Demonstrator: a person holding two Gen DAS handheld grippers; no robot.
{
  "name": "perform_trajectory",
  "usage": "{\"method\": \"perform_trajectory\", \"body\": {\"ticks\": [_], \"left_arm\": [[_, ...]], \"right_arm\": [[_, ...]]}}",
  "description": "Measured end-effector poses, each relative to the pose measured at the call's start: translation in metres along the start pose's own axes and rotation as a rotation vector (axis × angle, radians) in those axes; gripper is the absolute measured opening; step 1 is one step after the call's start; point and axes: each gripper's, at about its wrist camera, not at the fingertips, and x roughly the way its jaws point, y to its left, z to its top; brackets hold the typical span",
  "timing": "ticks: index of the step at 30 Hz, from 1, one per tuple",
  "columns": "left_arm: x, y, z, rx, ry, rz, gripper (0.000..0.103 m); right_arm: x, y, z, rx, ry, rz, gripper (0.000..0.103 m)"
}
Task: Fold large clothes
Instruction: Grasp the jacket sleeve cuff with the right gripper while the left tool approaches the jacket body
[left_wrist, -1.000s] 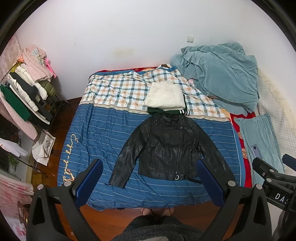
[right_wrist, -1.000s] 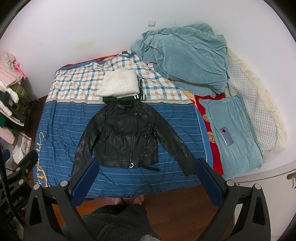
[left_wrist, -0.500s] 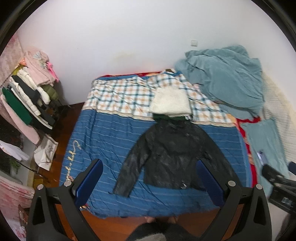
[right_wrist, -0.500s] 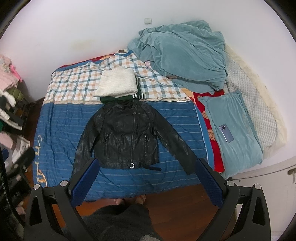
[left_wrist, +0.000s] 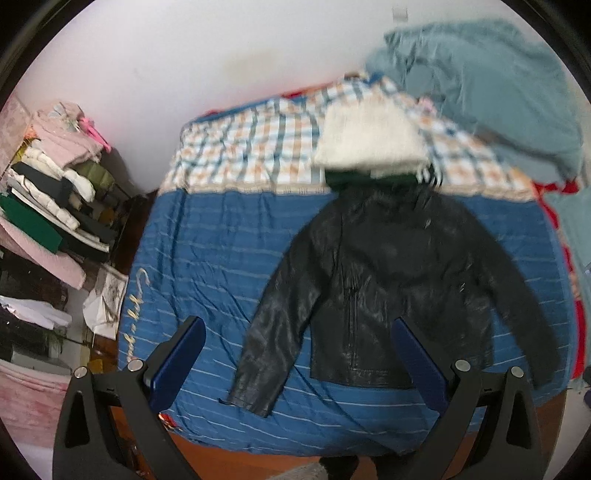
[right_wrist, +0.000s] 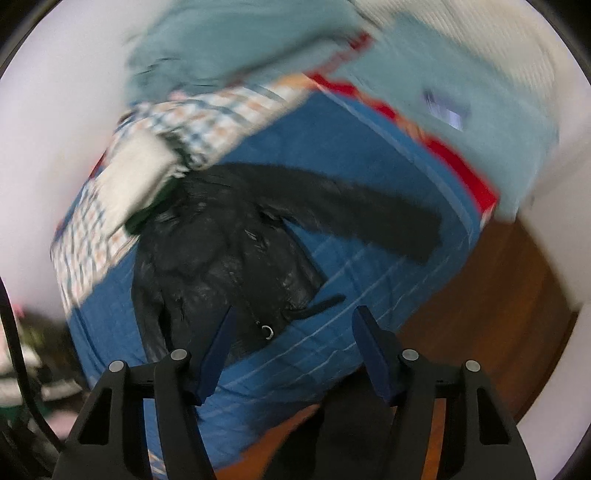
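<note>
Black leather jacket (left_wrist: 399, 288) spread flat, front up, on the blue striped bedspread (left_wrist: 221, 258), sleeves angled out to both sides, collar toward the far checked section and touching a folded white knit (left_wrist: 369, 140) stacked on a dark green garment (left_wrist: 351, 179). Hem close to the near edge of the bed, with a loose belt strap (right_wrist: 317, 306) and a metal ring (right_wrist: 269, 332) at the bottom. No fold made yet: judged to be the approach step, ahead of the first grasp.

Left gripper (left_wrist: 295, 354) spread wide and empty, hovering above the near sleeve (left_wrist: 273, 325) and hem. Right gripper (right_wrist: 291, 347) closing, jaws still apart, nothing between them, aimed near the ring at the hem; view heavily blurred.

Next move likely: pinch a sleeve cuff or hem corner and carry it across the body. Stiff, slick leather probably needs a firm bite.

Pale cursive lettering (left_wrist: 138, 295) along the bedspread's side, too smeared to read. Heaped teal blanket (left_wrist: 480, 81) at the far corner; rack of stacked clothes (left_wrist: 51, 199) beside the bed.
</note>
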Motion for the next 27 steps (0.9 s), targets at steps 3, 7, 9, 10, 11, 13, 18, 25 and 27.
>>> {"method": "perform_trajectory", "body": {"ticks": [3,7,9,10,11,13,18,25,27], "left_arm": [[0.055,-0.027,-0.012,-0.005,0.072,0.03,0.103],[0.126,-0.066,-0.03,0.0,0.16,0.083,0.103],[0.154,-0.08,-0.037,0.002,0.199,0.098,0.103],[0.173,-0.091,-0.041,0.001,0.225,0.1,0.103],[0.187,-0.097,-0.043,0.002,0.244,0.103,0.103],[0.21,-0.112,-0.047,0.003,0.274,0.101,0.103],[0.236,-0.149,-0.043,0.019,0.272,0.113,0.103],[0.255,-0.189,-0.034,0.031,0.274,0.083,0.103],[0.26,-0.194,-0.031,0.032,0.27,0.084,0.103]], "right_arm": [[0.079,-0.06,0.008,0.146,0.043,0.031,0.067],[0.192,-0.141,0.022,0.378,0.108,0.109,0.067],[0.243,-0.176,0.025,0.5,0.129,0.143,0.067],[0.267,-0.196,0.026,0.566,0.127,0.162,0.067],[0.288,-0.212,0.027,0.621,0.12,0.178,0.067],[0.319,-0.235,0.032,0.703,0.096,0.225,0.067],[0.334,-0.27,0.067,0.807,-0.107,0.302,0.069],[0.365,-0.279,0.087,0.757,-0.141,0.377,0.069],[0.366,-0.283,0.089,0.775,-0.158,0.396,0.077]]}}
